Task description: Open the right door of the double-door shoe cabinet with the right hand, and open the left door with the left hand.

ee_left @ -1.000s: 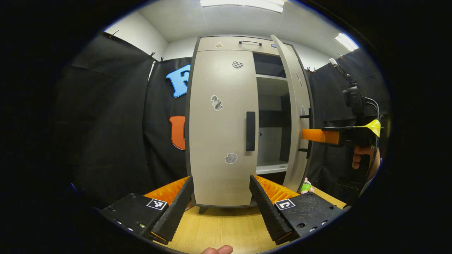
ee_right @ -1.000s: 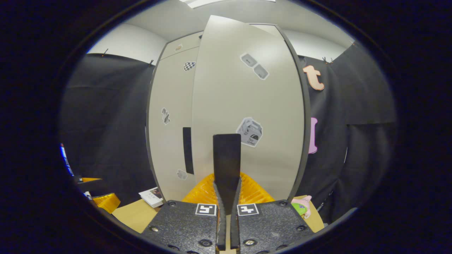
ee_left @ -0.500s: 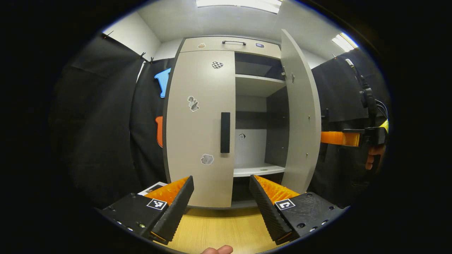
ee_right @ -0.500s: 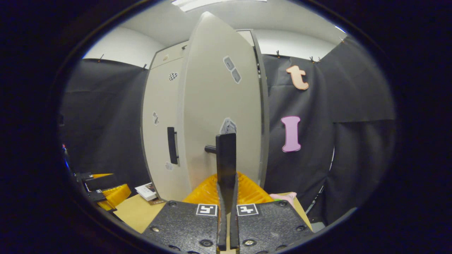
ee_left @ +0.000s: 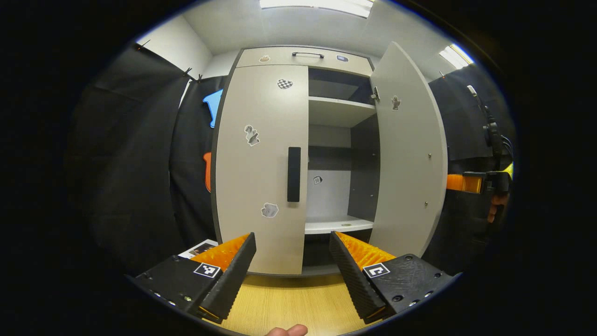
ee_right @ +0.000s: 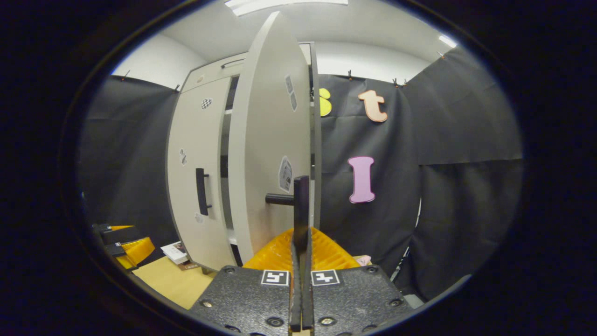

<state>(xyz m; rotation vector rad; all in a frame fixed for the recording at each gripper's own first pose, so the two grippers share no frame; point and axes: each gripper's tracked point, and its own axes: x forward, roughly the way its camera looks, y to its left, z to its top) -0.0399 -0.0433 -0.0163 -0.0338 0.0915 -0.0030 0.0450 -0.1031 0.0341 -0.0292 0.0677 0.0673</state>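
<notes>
The tall beige double-door shoe cabinet [ee_left: 298, 60] with dark edging stands on a light wooden tabletop [ee_left: 289, 303] against the black cloth wall. Its flat beige right door [ee_left: 410, 154] is swung wide open, showing white shelves and a dark inner side wall; the lowest part of the interior is in shadow and hard to make out. The matching beige left door [ee_left: 261, 163] lies closed, its upright black bar handle [ee_left: 294, 174] untouched and its front dotted with small stickers too small to read.

In the right gripper view the open door is seen nearly edge-on, and the right gripper [ee_right: 300, 219] is clamped on that door's black bar handle [ee_right: 280, 199], its fingers pressed together around the grip. In the left gripper view that gripper is mostly hidden behind the open door, only its rear and a hand poking out.

The left gripper [ee_left: 291, 256] hovers in front of the cabinet base, fingers spread wide and holding nothing. A small white booklet [ee_left: 200, 247] is partly hidden behind its left finger.
</notes>
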